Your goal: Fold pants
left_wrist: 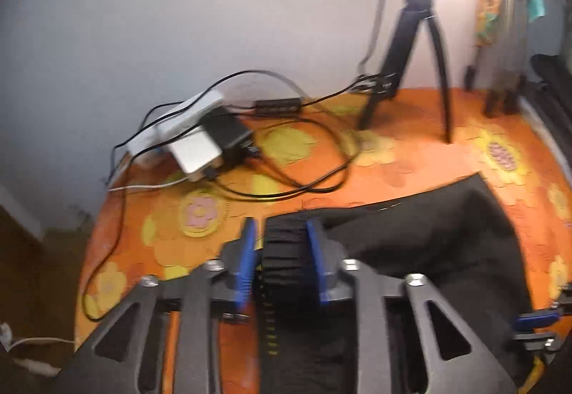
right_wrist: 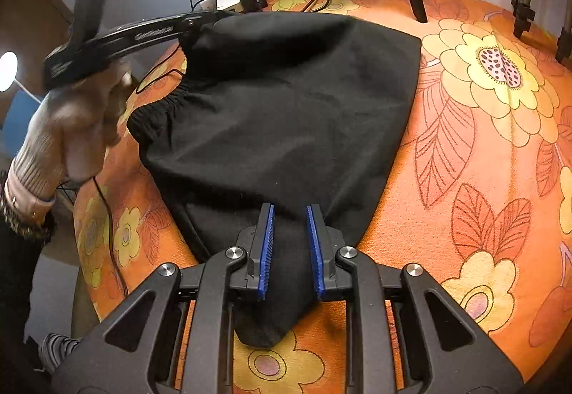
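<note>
The black pants (right_wrist: 286,101) lie folded on the orange flowered cloth (right_wrist: 482,179). My left gripper (left_wrist: 280,240) has its blue pads either side of the elastic waistband (left_wrist: 284,251), with gaps showing beside the fabric; the view is blurred. In the right wrist view the left gripper (right_wrist: 200,24) lifts the far left corner of the pants off the cloth. My right gripper (right_wrist: 289,233) is open, its pads astride the near end of the pants, which lies flat between them.
Power adapters (left_wrist: 200,140) and black cables (left_wrist: 304,179) lie at the far left of the table. A black tripod (left_wrist: 418,47) stands at the back. More stand legs (right_wrist: 525,8) are at the far right. The table edge (right_wrist: 82,251) is at the left.
</note>
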`<state>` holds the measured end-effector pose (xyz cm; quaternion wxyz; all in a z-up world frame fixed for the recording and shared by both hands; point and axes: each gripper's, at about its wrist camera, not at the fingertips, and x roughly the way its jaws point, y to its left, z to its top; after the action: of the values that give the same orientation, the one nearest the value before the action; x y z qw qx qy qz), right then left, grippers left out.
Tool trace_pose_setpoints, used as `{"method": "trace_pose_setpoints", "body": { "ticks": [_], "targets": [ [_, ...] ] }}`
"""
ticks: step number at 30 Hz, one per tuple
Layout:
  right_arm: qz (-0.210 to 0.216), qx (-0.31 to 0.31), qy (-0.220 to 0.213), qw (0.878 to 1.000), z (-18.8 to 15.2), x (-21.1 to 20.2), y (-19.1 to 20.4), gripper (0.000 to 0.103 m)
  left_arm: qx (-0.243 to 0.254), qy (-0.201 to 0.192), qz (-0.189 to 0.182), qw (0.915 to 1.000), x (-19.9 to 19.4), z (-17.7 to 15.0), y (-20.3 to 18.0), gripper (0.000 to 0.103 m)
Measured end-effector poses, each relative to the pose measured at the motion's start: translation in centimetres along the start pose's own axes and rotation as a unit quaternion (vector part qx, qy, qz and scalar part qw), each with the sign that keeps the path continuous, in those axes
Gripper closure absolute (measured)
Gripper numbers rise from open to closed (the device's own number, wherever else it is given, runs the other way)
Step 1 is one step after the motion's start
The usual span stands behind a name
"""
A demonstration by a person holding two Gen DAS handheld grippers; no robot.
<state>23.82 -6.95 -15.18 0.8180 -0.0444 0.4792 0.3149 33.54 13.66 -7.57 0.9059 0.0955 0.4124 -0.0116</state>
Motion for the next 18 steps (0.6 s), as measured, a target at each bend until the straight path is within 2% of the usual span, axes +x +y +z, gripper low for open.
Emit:
{"method": "trace_pose_setpoints", "body": {
  "ticks": [1, 2, 9, 10, 13, 16, 18],
  "targets": [
    [-0.001, -0.003, -0.001, 1.000, 0.0, 0.1, 0.0, 0.085, -0.001, 0.006, 0.004, 1.0000, 0.2, -0.1, 0.4, 0.052],
    [-0.001, -0.004, -0.002, 1.000, 0.0, 0.1, 0.0, 0.085, -0.004, 0.008, 0.008, 0.9999, 0.2, -0.1, 0.8, 0.046],
    [0.005, 0.004, 0.001, 1.000, -0.1, -0.1, -0.2, 0.085, -0.046, -0.007, -0.020, 0.9987, -2.6, -1.0, 3.7, 0.045],
    [0.009, 0.004, 0.002, 1.000, 0.0, -0.2, -0.1, 0.085, -0.041, -0.015, -0.023, 0.9988, -3.3, -1.2, 3.7, 0.044],
    [0.009, -0.010, -0.009, 1.000, 0.5, -0.9, 0.6, 0.085, -0.024, -0.022, -0.037, 0.9988, -3.6, -1.3, 3.8, 0.032],
    [0.012, -0.016, -0.023, 1.000, 1.6, -1.8, 1.0, 0.085, -0.008, 0.007, -0.032, 0.9994, -2.2, -1.0, 3.0, 0.032],
    [0.015, -0.011, -0.040, 0.999, 2.9, -2.4, 0.8, 0.085, -0.005, -0.003, -0.048, 0.9988, -2.8, -1.1, 2.6, 0.032]
  ]
}}
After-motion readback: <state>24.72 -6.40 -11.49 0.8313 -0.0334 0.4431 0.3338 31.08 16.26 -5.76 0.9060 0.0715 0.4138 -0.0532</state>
